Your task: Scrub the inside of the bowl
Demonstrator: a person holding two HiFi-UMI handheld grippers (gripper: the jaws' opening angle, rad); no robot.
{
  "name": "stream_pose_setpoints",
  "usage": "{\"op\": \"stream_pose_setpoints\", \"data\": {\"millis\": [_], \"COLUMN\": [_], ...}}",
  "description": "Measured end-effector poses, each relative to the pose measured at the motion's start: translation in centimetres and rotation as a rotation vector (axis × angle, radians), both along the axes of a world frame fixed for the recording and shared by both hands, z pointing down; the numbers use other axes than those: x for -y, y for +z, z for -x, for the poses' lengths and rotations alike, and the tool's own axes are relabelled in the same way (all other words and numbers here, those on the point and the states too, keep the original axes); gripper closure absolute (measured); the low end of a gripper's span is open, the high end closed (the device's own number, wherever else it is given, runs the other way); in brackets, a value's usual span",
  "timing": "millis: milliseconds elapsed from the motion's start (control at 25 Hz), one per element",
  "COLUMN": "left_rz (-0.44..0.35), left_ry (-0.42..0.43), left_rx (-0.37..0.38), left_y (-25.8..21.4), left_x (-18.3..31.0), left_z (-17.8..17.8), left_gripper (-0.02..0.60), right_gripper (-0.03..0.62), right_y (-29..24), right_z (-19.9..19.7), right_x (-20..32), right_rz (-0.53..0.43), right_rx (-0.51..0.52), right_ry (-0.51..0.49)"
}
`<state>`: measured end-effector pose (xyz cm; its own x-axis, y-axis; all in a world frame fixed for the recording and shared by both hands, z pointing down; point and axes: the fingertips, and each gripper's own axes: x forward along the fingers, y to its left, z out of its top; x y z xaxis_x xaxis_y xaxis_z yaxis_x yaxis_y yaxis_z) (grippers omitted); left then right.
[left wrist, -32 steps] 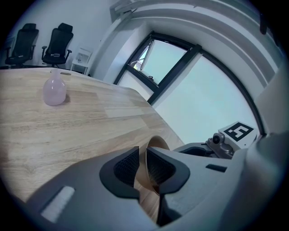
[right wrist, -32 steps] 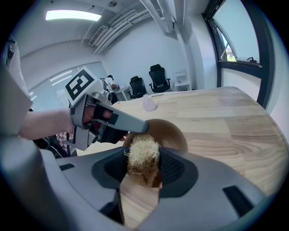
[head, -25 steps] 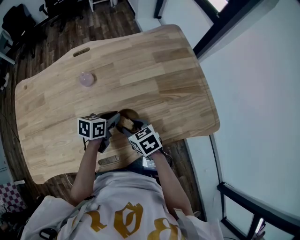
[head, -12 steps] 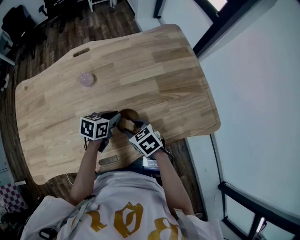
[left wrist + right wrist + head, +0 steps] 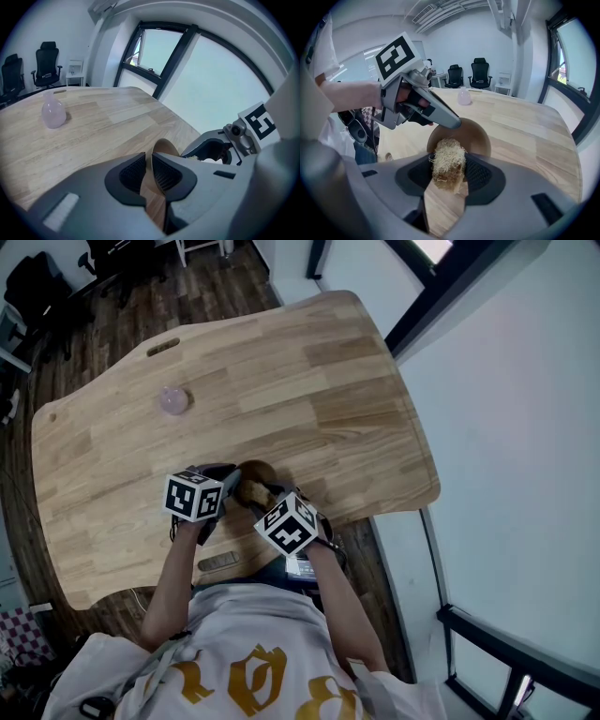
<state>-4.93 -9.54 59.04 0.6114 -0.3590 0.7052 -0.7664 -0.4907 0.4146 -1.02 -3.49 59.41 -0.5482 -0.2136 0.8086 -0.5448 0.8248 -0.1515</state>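
A brown wooden bowl [image 5: 257, 470] sits near the table's front edge, tilted on its side. My left gripper [image 5: 146, 165] is shut on the bowl's rim [image 5: 165, 149], which passes between its jaws. My right gripper [image 5: 449, 174] is shut on a straw-coloured fibrous scrubber [image 5: 447, 161], held just at the bowl's mouth [image 5: 461, 136]. In the head view both grippers meet over the bowl, the left gripper [image 5: 228, 484] on its left side and the right gripper [image 5: 262, 493] on its near side. Whether the scrubber touches the bowl's inside is hidden.
A small pink translucent bottle [image 5: 173, 400] stands at the table's far left, also in the left gripper view [image 5: 52, 111]. The wooden table [image 5: 319, 381] ends close below the bowl. Black office chairs [image 5: 480, 72] stand beyond it; a window wall runs along the right.
Both grippers have shifted slightly: the left one a little right toward the bowl, the right one turned and edged left. The bowl stays in place.
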Motion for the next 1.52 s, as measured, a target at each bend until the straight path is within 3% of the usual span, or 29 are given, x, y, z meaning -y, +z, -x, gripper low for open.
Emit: {"op": "stream_pose_setpoints", "data": {"millis": [640,1520], "left_rz": [0.003,-0.003], "left_ry": [0.015,0.023], "left_rx": [0.014,-0.025], "left_y": [-0.2,-1.1], "left_x": [-0.5,-0.8], "left_z": [-0.6,-1.4], "left_gripper": [0.538,0.538], "right_gripper": [0.411,0.411], "right_y": [0.1,-1.2], "right_z": [-1.3,-2.5], "right_x": [0.8,2.7], "right_rz": [-0.074,-0.175], "right_rx": [-0.102,-0.125], "right_ry": [0.024,0.127]}}
